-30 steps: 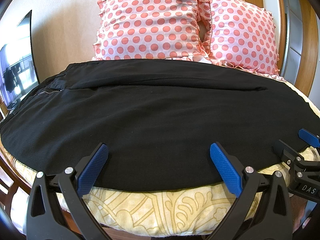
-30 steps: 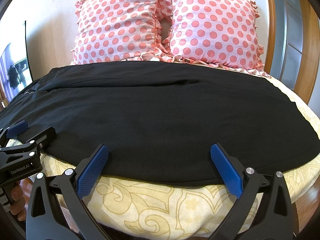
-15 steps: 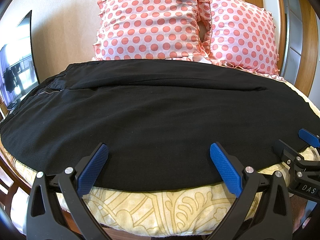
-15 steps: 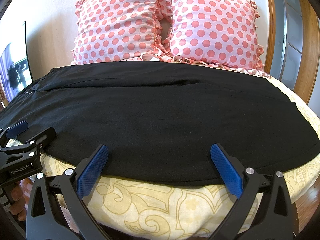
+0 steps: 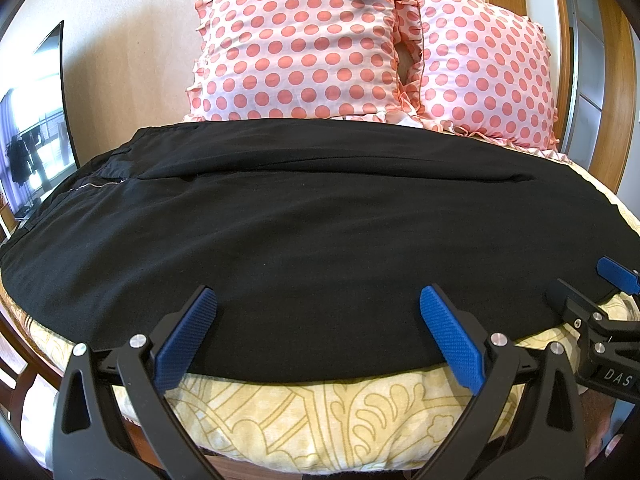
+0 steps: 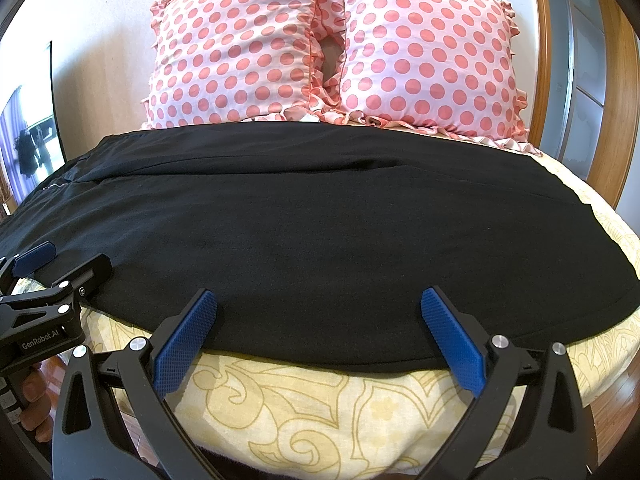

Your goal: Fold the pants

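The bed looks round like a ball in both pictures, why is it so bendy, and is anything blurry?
Left wrist view: the fisheye lens bows the black pants and bedspread; corners go dark; the polka-dot pillows stay sharp. Right wrist view: the same bulge; daylight glares on the screen at the left; no blur.

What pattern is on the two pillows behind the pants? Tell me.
The pillows are pale pink with coral-red polka dots and ruffled edges, clearest in the right wrist view.
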The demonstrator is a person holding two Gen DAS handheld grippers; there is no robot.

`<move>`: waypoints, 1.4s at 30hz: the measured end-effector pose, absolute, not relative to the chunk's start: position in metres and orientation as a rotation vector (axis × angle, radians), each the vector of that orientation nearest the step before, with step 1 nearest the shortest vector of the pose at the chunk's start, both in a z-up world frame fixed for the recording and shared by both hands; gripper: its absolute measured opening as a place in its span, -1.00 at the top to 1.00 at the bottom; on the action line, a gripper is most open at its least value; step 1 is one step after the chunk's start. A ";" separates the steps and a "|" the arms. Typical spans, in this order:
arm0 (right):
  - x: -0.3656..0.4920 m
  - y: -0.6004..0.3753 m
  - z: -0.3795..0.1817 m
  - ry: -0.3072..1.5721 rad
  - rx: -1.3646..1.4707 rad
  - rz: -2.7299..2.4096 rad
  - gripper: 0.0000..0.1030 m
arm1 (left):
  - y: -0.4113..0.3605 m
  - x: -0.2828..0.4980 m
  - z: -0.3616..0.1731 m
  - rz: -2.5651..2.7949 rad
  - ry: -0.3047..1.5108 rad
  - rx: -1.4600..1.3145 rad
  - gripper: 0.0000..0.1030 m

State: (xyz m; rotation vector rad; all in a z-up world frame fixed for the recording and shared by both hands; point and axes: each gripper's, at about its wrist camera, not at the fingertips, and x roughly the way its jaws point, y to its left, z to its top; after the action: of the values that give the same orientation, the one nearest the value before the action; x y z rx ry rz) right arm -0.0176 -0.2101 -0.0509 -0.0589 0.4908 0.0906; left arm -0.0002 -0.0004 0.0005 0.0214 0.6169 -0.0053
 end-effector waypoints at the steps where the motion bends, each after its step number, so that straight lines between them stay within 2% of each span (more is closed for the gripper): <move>1: -0.018 -0.210 -0.051 0.491 -0.059 0.091 -0.97 | -0.001 0.000 0.001 -0.005 0.617 0.021 -0.97; 30: -0.020 -0.204 -0.057 0.491 -0.069 0.118 -0.97 | -0.001 0.002 0.002 -0.013 0.636 0.027 -0.97; 33: -0.005 -0.212 -0.041 0.553 -0.086 0.177 -0.97 | -0.001 0.001 0.002 -0.031 0.649 0.030 -0.97; 37: 0.018 -0.264 0.004 0.472 0.053 0.094 -0.97 | 0.007 0.002 0.006 -0.075 0.669 0.024 -0.96; 41: 0.093 -0.350 0.051 0.542 0.281 -0.104 -0.97 | 0.014 0.006 0.012 -0.112 0.655 -0.030 -0.96; 42: 0.111 -0.367 0.055 0.556 0.324 -0.150 -0.91 | 0.016 0.007 0.014 -0.120 0.650 -0.041 -0.96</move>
State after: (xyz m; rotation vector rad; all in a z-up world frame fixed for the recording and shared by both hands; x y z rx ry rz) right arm 0.1110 -0.3673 0.0554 0.3240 0.5560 -0.1497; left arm 0.0069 0.0157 0.0136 -0.0406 0.6497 -0.1202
